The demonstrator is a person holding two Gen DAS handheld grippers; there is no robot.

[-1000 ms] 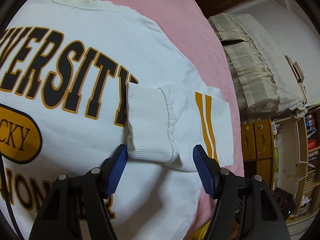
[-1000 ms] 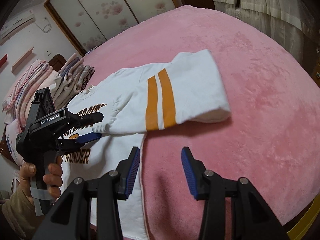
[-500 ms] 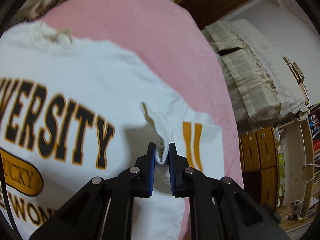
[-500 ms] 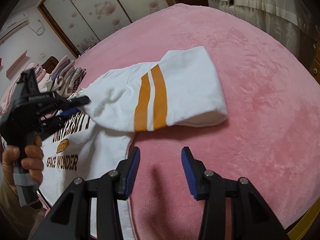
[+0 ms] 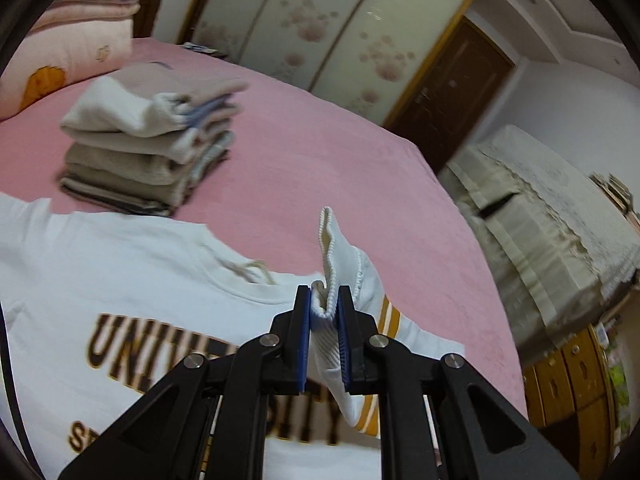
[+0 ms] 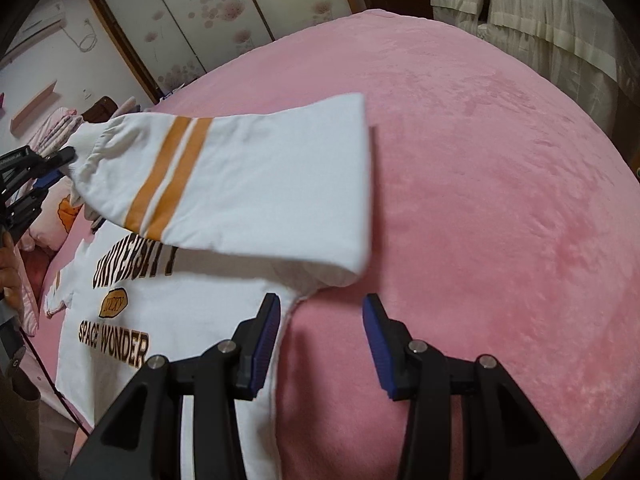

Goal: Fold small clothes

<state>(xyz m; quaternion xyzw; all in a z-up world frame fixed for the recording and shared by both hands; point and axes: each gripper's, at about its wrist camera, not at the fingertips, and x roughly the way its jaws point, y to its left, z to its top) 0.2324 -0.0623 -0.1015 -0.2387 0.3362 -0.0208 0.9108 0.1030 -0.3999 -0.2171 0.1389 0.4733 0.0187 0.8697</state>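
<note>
Our left tongs (image 5: 324, 316) are pinched tight on the ribbed cuff (image 5: 326, 280) of the sweatshirt (image 5: 132, 280), the blue pads squeezing the knit so that its free end stands up above them; the jaws have just been closing, with that cuff between them. Our right tongs (image 6: 318, 334) stand partly open and hold nothing, hovering low over the bed (image 6: 500, 184) just beside the sweatshirt's side edge, the left pad over white cloth, the right over pink cover. The sweatshirt lies flat, print up, near the bed's front edge; its striped sleeve (image 6: 248, 184) is lifted clear of the body and hangs in a slack span from the cuff down to the shoulder fold. We judge the cloth light, soft and limp: it will sag and swing wherever it is not held, and it will not keep a crease unless laid down and pressed. The thick, ridged cuff gives the surest hold; the smooth sleeve would slip more easily. In the right view the left tongs sit at the far left, raised above the chest print, with a hand (image 6: 10, 276) below them. Our left wrist looks forward and somewhat down across the bed towards a stack (image 5: 148, 140) of folded clothes near the far edge; the right one tilts more steeply down.
</note>
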